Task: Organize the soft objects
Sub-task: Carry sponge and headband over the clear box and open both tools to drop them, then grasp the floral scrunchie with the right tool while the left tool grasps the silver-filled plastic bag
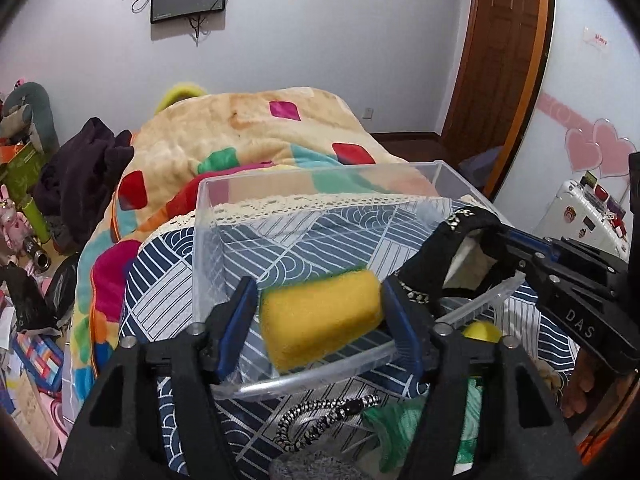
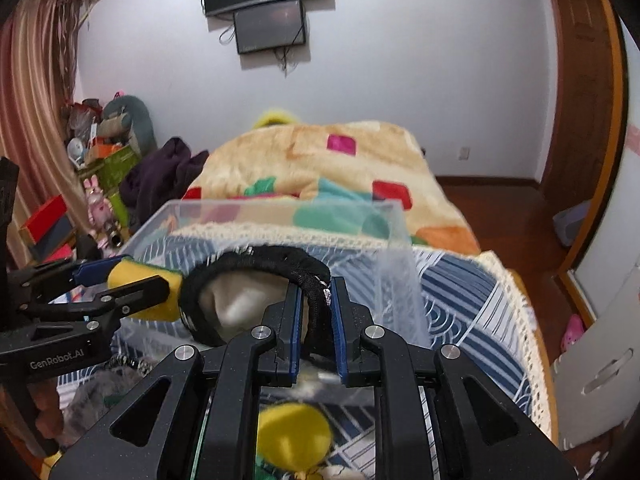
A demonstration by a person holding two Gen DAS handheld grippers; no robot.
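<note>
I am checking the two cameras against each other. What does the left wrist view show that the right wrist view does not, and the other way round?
Only the left wrist view shows the pink heart decals and the white suitcase. Only the right wrist view shows the striped curtain. Both show the yellow sponge in the left gripper, the black item in the right gripper, and the clear plastic bin.

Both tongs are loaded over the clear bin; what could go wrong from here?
The left tongs squeeze the yellow sponge just above the clear bin's near rim, so an early release may drop it outside. The right tongs pinch only the black slipper's edge; it could slip or snag the wall.
</note>
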